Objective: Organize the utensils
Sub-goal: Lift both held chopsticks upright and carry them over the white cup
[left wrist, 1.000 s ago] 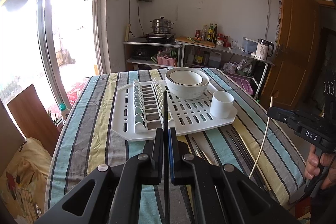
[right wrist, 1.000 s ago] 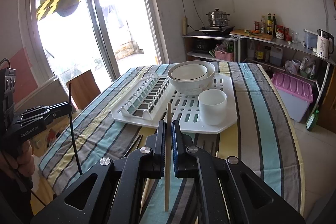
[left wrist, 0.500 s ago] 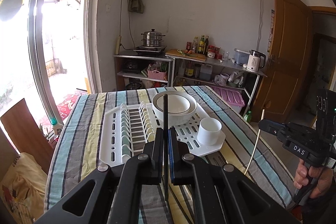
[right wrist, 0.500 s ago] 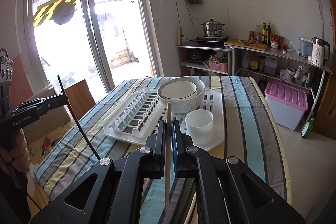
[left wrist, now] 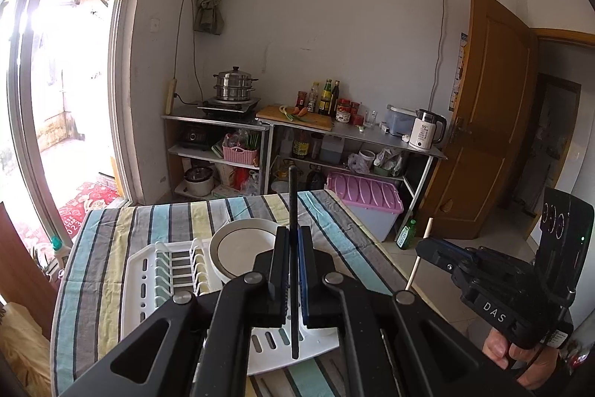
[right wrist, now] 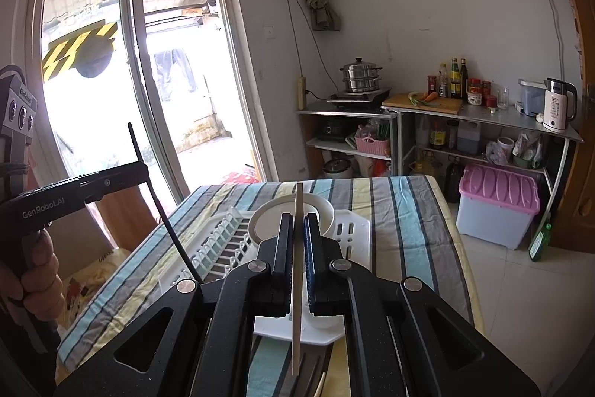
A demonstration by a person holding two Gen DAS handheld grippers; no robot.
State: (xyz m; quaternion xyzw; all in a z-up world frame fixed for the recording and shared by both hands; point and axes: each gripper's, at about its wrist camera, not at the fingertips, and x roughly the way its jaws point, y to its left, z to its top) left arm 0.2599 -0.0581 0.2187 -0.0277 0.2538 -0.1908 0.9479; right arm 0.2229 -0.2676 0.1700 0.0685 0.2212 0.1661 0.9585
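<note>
Black chopstick (left wrist: 293, 270) clamped upright in left tongs (left wrist: 293, 248); pale wooden chopstick (right wrist: 297, 266) clamped upright in right tongs (right wrist: 296, 233). Both held above the striped tabletop (left wrist: 111, 229), over the white drying rack (left wrist: 137, 270) with its bowl (left wrist: 238, 248). Each hand's tongs visible in the other's view.

A steel steamer pot (left wrist: 235, 87) sits on a shelf against the wall, near a white kettle (left wrist: 427, 130); below stands a pink-lidded storage box (right wrist: 497, 205), beside a wooden door (left wrist: 483, 121).
</note>
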